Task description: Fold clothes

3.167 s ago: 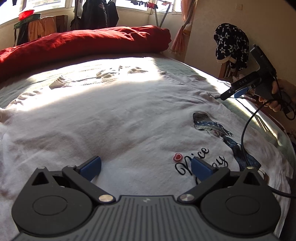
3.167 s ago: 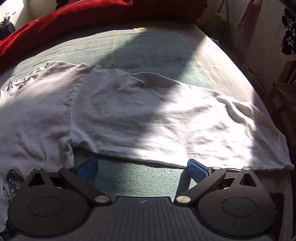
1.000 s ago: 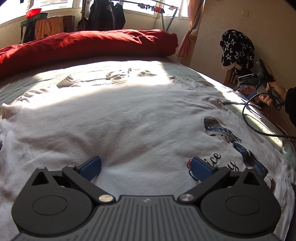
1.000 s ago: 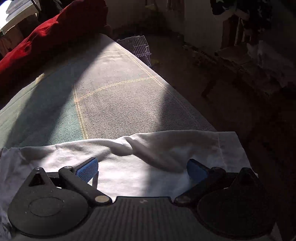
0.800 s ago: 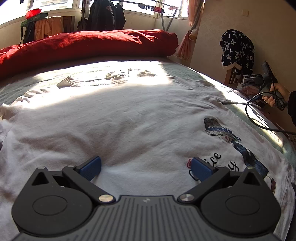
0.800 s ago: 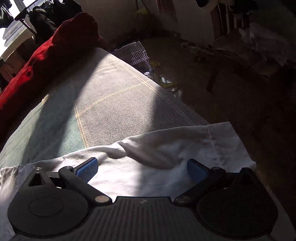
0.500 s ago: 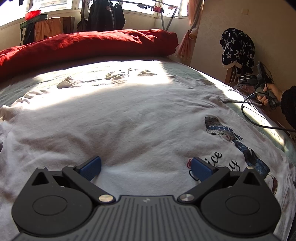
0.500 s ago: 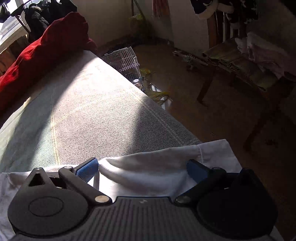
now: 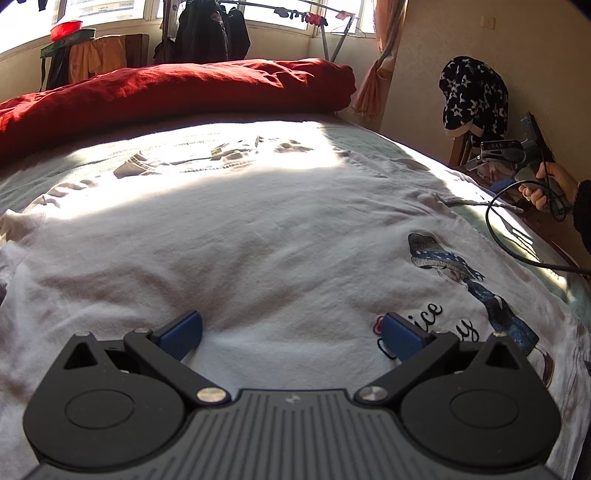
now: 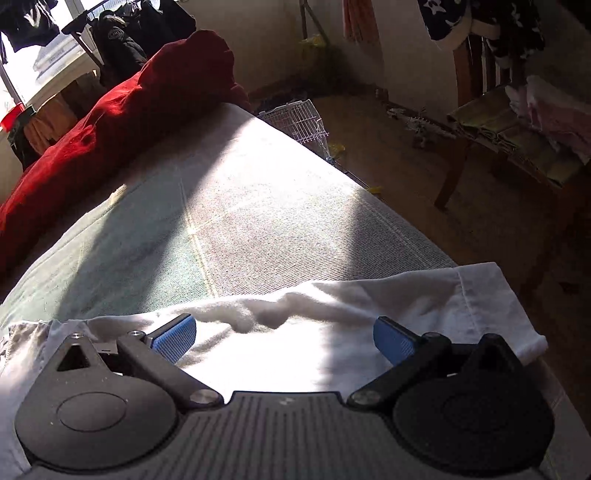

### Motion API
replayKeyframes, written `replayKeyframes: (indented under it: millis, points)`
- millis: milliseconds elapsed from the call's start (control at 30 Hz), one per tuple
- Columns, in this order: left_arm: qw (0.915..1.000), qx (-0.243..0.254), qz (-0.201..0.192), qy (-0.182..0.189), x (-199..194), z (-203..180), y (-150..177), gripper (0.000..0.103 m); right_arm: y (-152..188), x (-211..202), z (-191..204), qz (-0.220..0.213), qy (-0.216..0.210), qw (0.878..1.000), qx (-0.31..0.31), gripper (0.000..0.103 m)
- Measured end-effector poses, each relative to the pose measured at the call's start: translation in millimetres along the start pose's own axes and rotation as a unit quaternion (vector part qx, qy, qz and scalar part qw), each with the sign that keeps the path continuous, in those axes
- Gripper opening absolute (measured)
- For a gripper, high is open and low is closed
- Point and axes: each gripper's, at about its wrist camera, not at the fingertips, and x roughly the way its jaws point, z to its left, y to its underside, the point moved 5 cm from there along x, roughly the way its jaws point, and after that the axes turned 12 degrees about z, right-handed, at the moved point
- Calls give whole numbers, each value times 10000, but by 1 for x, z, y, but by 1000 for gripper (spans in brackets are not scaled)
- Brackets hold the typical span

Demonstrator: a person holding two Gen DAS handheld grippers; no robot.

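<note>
White shirt (image 9: 258,236) lying spread on bed (image 10: 229,221), reaching from 12 o'clock between the parted, released fingers of left gripper (image 9: 291,334) and right gripper (image 10: 284,338).

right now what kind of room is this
Most likely a lived-in bedroom: a white t-shirt spread on a bed, a red duvet bunched at its far end, and clothes on a drying rack by the window.

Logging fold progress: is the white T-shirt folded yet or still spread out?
Spread. The white T-shirt lies flat across the bed, collar and print showing, no part folded over.
</note>
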Motion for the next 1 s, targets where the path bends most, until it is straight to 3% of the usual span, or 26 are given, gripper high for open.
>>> replayKeyframes:
  millis: [167,300,500,567,667,867,967,1000]
  points:
    - [9993,139,-113,-314,-12,-8,-2,102,32,-1,8,616,310,9974,-194,103]
    - [9984,279,-439,-234,-38,-15,-7,102,38,-44,28,482,235,9980,-328,103]
    - [9981,201,-577,-109,-58,-14,-8,102,27,-141,58,-344,408,9952,-823,103]
    - [9980,184,-586,-119,-61,-13,-7,102,24,-153,54,-521,406,9948,-774,103]
    - [9980,119,-614,-75,-64,-9,-7,102,17,-147,36,-578,415,9964,-471,103]
    - [9987,-131,-482,-72,-51,3,-11,102,19,-81,-17,-258,57,9973,683,103]
    - [9991,-182,-340,-157,-45,6,-10,102,31,-51,-13,58,-235,9967,772,103]
    - [9991,-193,-311,-192,-44,7,-9,102,36,-47,4,142,-258,9981,544,103]
